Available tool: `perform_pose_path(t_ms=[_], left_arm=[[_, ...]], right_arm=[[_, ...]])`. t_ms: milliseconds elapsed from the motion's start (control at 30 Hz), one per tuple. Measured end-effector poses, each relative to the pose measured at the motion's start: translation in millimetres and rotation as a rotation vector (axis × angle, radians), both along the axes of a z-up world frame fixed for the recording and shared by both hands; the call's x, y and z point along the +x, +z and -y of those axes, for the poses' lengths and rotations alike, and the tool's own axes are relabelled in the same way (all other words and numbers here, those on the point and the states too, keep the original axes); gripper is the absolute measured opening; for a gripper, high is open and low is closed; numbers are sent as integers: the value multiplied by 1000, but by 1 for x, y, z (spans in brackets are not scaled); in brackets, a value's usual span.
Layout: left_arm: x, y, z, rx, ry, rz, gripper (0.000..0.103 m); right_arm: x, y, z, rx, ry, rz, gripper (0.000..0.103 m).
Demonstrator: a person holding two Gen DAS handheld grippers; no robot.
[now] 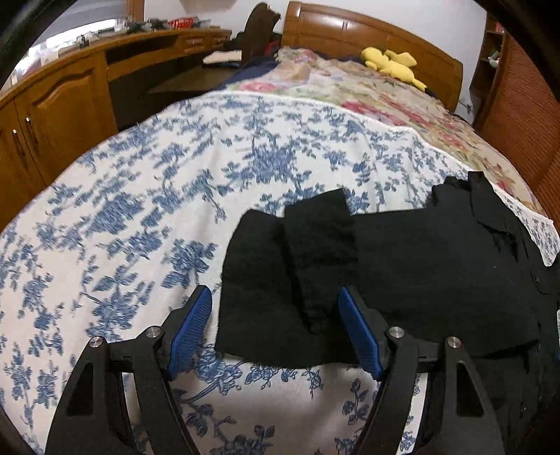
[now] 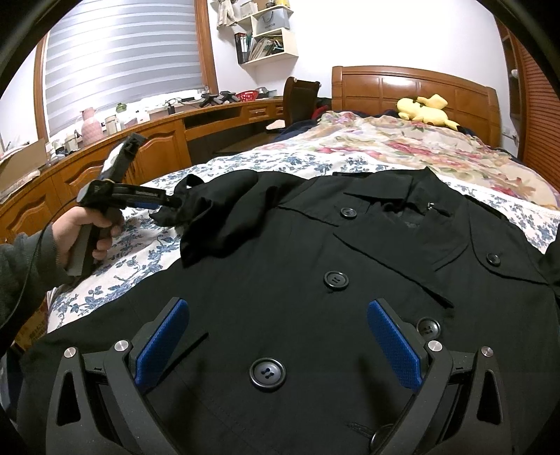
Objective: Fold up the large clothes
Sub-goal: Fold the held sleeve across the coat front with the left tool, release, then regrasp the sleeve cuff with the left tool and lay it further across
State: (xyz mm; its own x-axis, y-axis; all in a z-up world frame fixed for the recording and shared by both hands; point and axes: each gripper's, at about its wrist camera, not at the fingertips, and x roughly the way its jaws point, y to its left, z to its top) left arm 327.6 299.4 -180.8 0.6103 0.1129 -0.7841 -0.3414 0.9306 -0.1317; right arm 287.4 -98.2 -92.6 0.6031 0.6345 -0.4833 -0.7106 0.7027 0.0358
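A large black coat (image 2: 315,262) lies front up on the bed, buttons showing and collar toward the headboard. Its sleeve (image 2: 217,210) is bunched out to the left. My right gripper (image 2: 276,302) hovers open over the coat's front, nothing between its blue pads (image 2: 164,343). A hand holds my left gripper (image 2: 168,203) at the sleeve's end. In the left wrist view the left gripper (image 1: 273,292) is open, tilted down. The folded-over sleeve (image 1: 297,262) lies between its wide-apart pads (image 1: 190,329), which are not pressing on it. The coat's body (image 1: 437,262) spreads to the right.
The blue-flowered bedspread (image 1: 140,210) covers the near bed, with a flowered quilt (image 1: 367,98) and a yellow plush toy (image 1: 392,64) by the wooden headboard (image 1: 350,31). Wooden cabinets and a desk (image 1: 63,105) run along the left, a chair (image 2: 301,98) beside them.
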Motion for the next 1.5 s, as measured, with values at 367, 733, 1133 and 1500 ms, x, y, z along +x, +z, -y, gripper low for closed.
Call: perform_pose_path(t_ms=[367,733,1133,1500], left_arm=[[2,5,9,-51,-3,-22,22],[-24,132,99,139,-107,185,16],[-68,187,224,194,-352,339,15],[-116,153,292,173,-468,352,15]], right_arm=[[-1,1,0,1,0,4,102],[-5,9,7,-6,15,8,102],[-24,12,69,0,-87,-4,102],[-60,14,97,-20,-203,-7,102]])
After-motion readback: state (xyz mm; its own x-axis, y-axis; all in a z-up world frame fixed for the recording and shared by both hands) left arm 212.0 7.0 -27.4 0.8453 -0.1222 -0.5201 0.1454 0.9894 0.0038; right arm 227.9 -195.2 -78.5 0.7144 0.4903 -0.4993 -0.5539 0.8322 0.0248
